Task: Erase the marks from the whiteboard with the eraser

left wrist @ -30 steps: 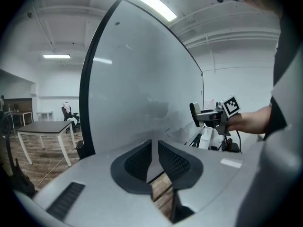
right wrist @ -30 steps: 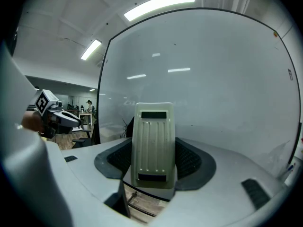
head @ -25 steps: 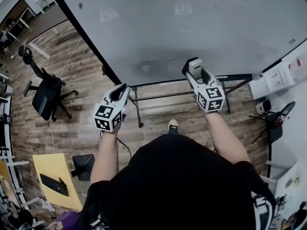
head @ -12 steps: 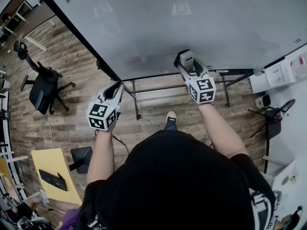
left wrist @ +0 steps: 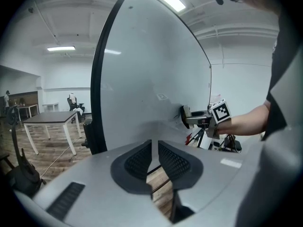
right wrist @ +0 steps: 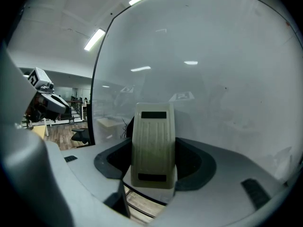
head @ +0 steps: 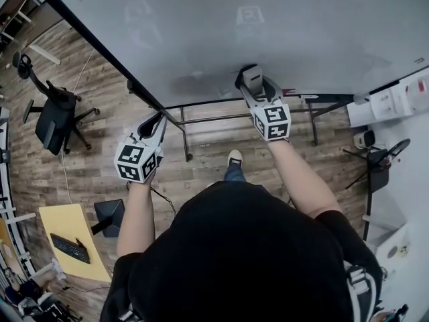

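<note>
The right gripper (head: 253, 84) clamps the beige eraser (right wrist: 152, 145) against the whiteboard (head: 301, 25) near its bottom edge, while the left gripper (head: 153, 123), jaws almost together on nothing, hangs just off the board's bottom-left corner.

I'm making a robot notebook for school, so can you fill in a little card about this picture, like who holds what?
Place: room with a big whiteboard on a stand
Right claw: shut on the eraser
Eraser: pressed to the whiteboard near its bottom edge
Left claw: shut, empty, near the board's left edge
Marks: faint grey smudge left of the eraser
</note>
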`<state>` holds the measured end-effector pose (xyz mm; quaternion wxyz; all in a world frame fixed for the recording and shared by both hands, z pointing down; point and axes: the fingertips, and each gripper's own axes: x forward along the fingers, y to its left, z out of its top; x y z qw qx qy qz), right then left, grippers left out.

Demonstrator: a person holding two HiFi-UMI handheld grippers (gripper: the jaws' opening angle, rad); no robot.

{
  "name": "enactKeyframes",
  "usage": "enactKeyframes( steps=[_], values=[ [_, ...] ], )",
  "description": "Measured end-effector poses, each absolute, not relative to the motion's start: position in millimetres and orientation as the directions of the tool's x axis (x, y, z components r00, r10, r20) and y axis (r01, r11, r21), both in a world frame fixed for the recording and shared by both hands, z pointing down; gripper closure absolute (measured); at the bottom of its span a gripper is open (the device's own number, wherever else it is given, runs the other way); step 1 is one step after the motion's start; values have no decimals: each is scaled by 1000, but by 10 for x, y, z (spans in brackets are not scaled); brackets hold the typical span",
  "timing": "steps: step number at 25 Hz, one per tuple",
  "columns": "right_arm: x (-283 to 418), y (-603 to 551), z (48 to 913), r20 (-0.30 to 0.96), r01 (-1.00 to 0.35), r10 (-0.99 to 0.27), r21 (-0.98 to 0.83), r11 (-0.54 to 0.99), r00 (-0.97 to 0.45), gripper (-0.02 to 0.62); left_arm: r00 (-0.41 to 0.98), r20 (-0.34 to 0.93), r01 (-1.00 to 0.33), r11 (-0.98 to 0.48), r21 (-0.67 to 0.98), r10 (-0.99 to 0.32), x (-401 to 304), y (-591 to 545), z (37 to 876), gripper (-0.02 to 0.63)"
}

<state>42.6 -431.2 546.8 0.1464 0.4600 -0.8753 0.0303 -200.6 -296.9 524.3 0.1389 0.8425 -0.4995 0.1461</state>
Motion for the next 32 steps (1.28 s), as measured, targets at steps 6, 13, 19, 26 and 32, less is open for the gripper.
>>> enactKeyframes(
  steps=[6,13,19,26,32],
  values=[
    [374,-4397,5552,255,-821,-816,119,559,-519,348,444,401,-890,-444,100,-801,-2019,-2951,5353,552],
    [317,-4469,5567,247,-832,-830,128,540,-500,348,432,410,-898,-428,106,-804,-2049,-2926,5402,552],
    [325,-4467,5586,252,-838,-837,135,528,-486,350,422,419,-903,-414,114,-804,-2087,-2846,5475,552],
    [238,-4453,5583,269,-838,-831,123,531,-487,350,419,424,-905,-406,125,-803,-2114,-2776,5513,552],
    [62,-4406,5661,291,-827,-811,100,553,-508,350,410,427,-909,-397,124,-806,-2160,-2721,5540,552]
  ],
)
